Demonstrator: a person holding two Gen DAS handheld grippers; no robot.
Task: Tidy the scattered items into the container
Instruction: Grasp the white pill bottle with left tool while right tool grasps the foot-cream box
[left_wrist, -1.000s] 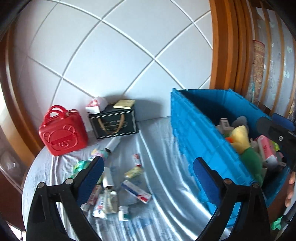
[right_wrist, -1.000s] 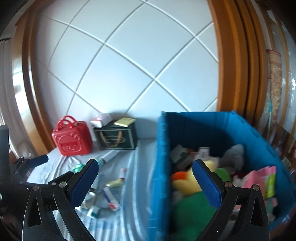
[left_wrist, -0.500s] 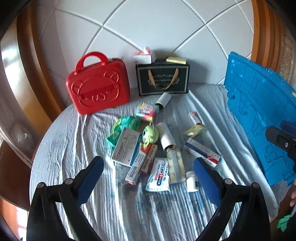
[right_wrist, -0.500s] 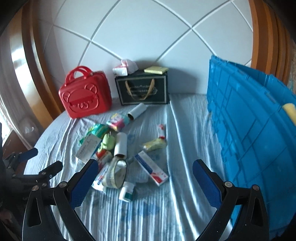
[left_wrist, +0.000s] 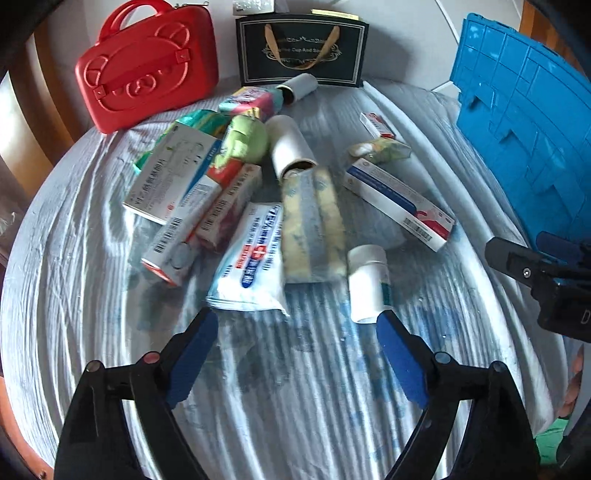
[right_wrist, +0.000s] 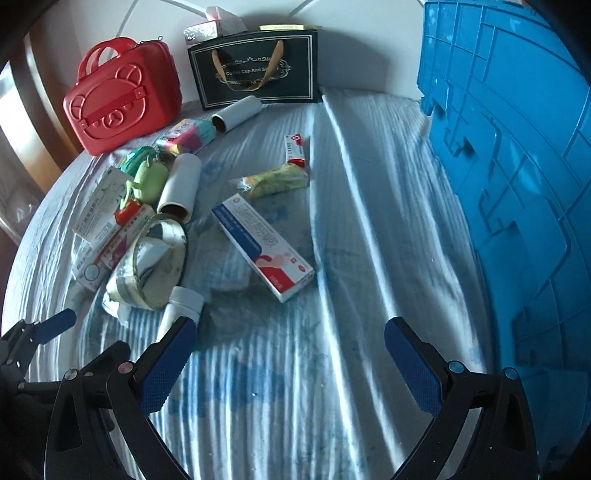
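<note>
1. left gripper (left_wrist: 295, 328), black frame with blue textured pads: jaws closing, nothing pressed between them. tips sit just short of a crinkled white foil pouch (left_wrist: 255, 258) and a smooth white pill bottle (left_wrist: 367, 282).
2. right gripper (right_wrist: 290, 336) gapes wide over bare striped cloth (right_wrist: 332, 369), holding nothing.
3. mid-pile: flat cardboard cartons, a long white-blue-red box (right_wrist: 262, 245), a tape ring (right_wrist: 155, 262), a paper tube (left_wrist: 291, 146), a soft green toy (left_wrist: 245, 142).
4. far, against the wall: glossy red moulded case (left_wrist: 146, 66), black gift bag (left_wrist: 301, 50).
5. ribbed blue plastic crate (right_wrist: 517, 147) stands to the right, well apart from the pile.
</note>
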